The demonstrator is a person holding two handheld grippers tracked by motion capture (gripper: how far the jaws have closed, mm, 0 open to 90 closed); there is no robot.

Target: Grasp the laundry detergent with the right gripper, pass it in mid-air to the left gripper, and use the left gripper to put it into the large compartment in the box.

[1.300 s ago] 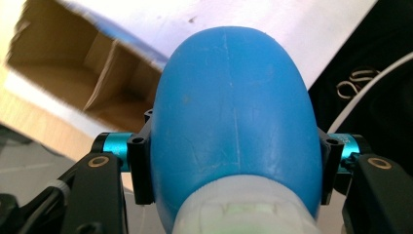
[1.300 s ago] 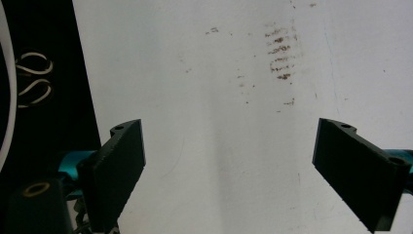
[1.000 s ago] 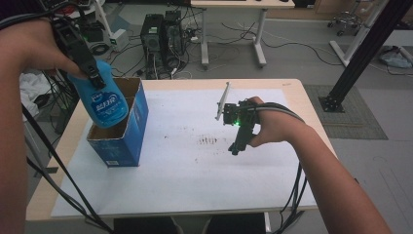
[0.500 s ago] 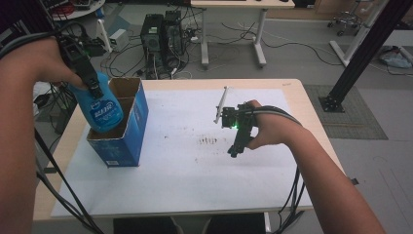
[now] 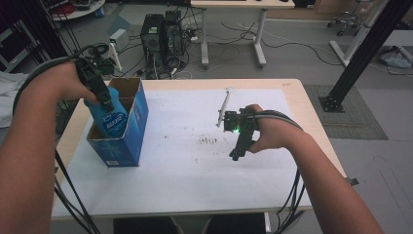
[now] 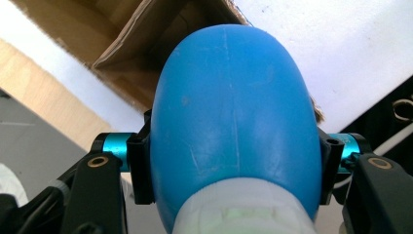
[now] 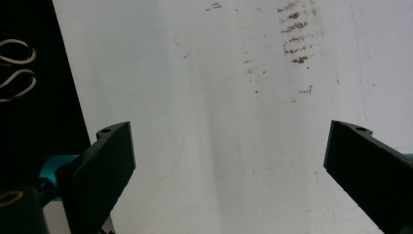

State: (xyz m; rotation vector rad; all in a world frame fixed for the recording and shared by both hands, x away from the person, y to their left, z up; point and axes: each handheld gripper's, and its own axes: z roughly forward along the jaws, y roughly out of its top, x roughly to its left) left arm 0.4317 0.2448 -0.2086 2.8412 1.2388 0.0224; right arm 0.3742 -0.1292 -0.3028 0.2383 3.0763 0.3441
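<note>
Your left gripper point(image 5: 104, 102), at 9 o'clock, is clamped on the one blue bottle point(image 5: 111, 119), now partly down inside the one open cardboard box point(image 5: 127, 141). Lowering looks mostly done; seating it and letting go remain. At 3 o'clock your right gripper point(image 5: 237, 151) sits over the white tabletop point(image 5: 185, 175), jaws wide, holding nothing.

The left claw point(image 5: 104, 102) has lowered the blue bottle point(image 5: 111, 119) into the box point(image 5: 131, 139).
</note>
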